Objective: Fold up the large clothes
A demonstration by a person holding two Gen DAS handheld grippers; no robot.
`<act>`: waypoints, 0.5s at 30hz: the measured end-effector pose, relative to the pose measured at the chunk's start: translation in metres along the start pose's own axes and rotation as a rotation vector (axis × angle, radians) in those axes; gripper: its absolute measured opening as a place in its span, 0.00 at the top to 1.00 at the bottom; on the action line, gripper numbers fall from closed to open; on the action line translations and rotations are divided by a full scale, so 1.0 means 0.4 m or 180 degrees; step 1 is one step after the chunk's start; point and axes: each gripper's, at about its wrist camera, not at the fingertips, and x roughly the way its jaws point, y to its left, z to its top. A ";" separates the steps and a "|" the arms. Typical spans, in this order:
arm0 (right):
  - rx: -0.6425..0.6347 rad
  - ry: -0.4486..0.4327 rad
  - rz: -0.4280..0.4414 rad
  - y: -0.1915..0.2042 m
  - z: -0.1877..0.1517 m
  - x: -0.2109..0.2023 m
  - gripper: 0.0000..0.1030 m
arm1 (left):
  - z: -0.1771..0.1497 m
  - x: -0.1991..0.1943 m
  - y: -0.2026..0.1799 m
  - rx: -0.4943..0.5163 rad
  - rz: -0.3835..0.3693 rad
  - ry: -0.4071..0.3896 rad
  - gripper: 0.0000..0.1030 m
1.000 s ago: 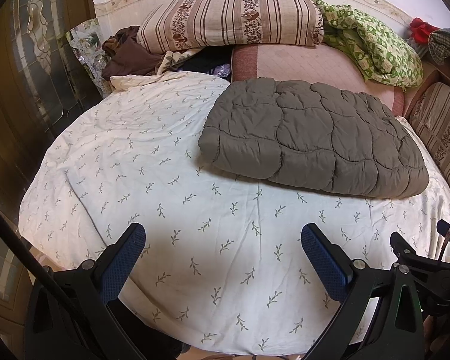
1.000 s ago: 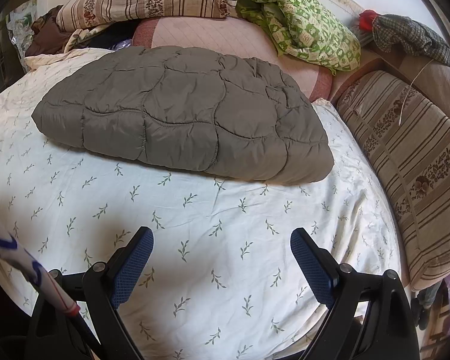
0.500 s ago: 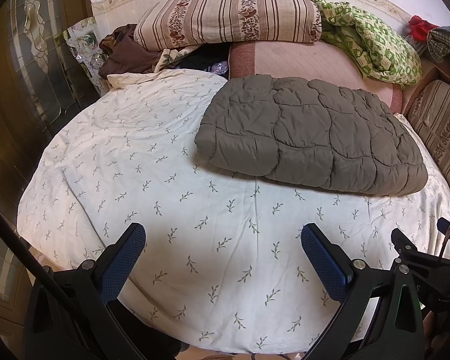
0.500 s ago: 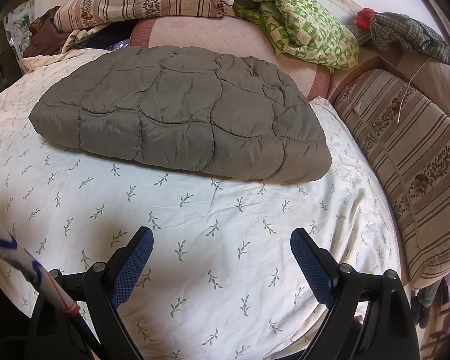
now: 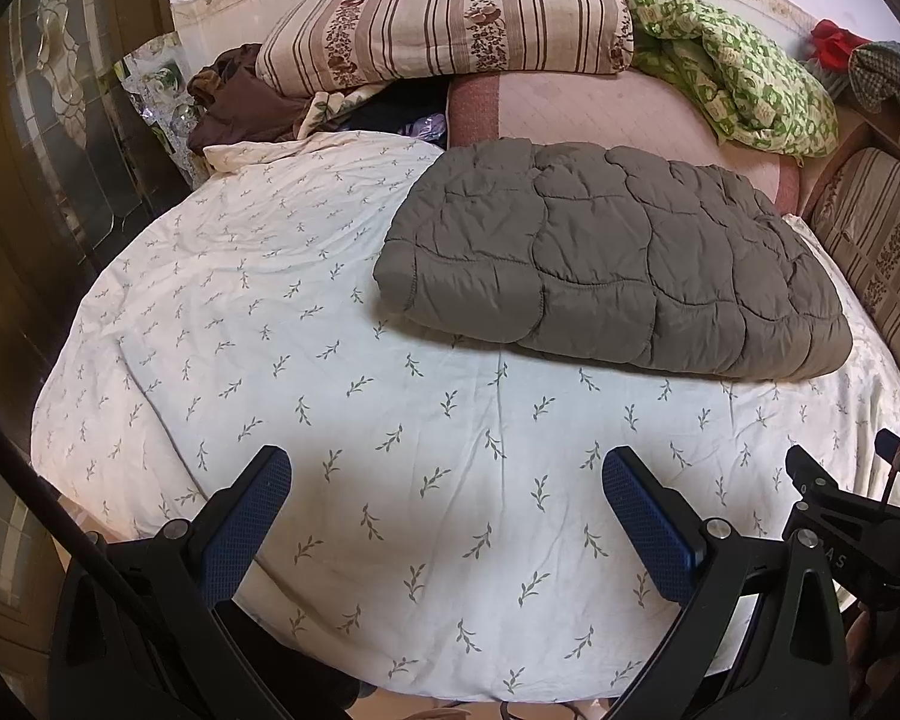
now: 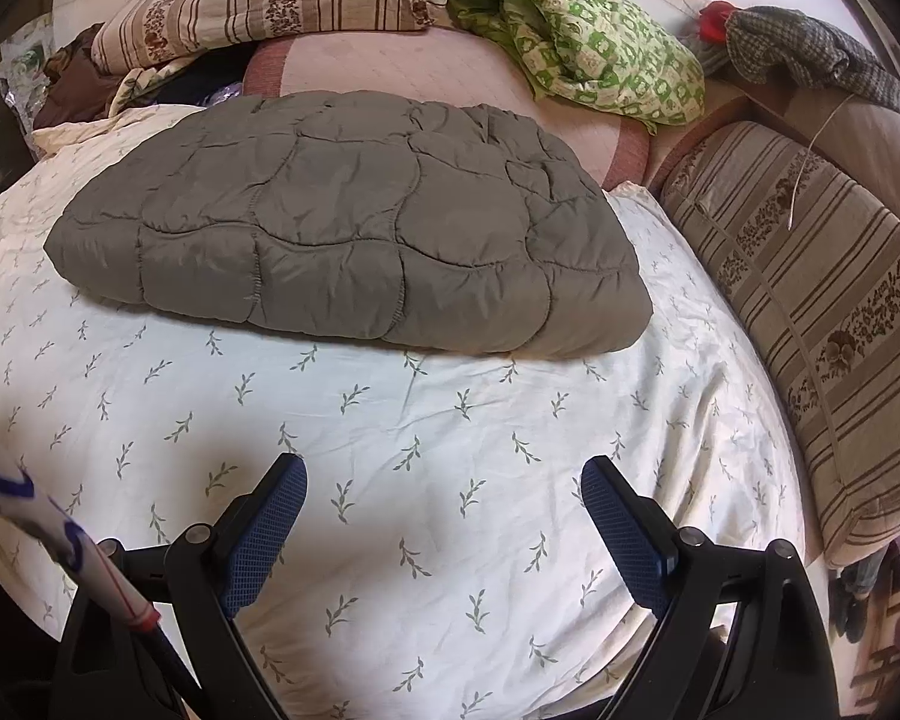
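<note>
folded grey quilted jacket (image 5: 618, 264) lies on the leaf-print sheet (image 5: 330, 360); left gripper (image 5: 444, 480) and right gripper (image 6: 444, 492) fingers apart, nearer than it; only the right view shows the striped cushion's (image 6: 810, 300) full length.

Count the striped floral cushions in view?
2. One striped cushion lies at the head of the bed, atop the clothes pile. The other striped cushion stands along the bed's right edge. More may be hidden under the pile.

Matt quilted cloth jacket (image 5: 618, 276); cotton sheet (image 5: 330, 420)
</note>
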 end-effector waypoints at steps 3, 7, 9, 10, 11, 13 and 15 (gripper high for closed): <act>0.0019 0.0011 -0.0001 -0.004 -0.001 0.004 0.07 | -0.001 0.002 -0.003 0.0012 0.0006 0.0007 0.00; 0.0042 0.0023 -0.0003 -0.008 -0.002 0.008 0.07 | 0.000 0.006 -0.005 0.0018 0.0004 0.0031 0.00; 0.0046 0.0030 -0.0004 -0.010 -0.003 0.012 0.07 | -0.001 0.010 -0.007 0.0022 0.0002 0.0048 0.00; 0.0048 0.0036 -0.0006 -0.010 -0.004 0.014 0.07 | 0.000 0.011 -0.008 0.0023 0.0004 0.0055 0.00; 0.0049 0.0045 -0.0009 -0.011 -0.005 0.017 0.07 | 0.000 0.012 -0.010 0.0024 0.0009 0.0061 0.00; 0.0053 0.0067 -0.0014 -0.012 -0.006 0.023 0.07 | 0.000 0.014 -0.012 0.0027 0.0016 0.0071 0.00; 0.0061 0.0085 -0.0012 -0.012 -0.008 0.027 0.07 | -0.001 0.015 -0.014 0.0034 0.0023 0.0073 0.00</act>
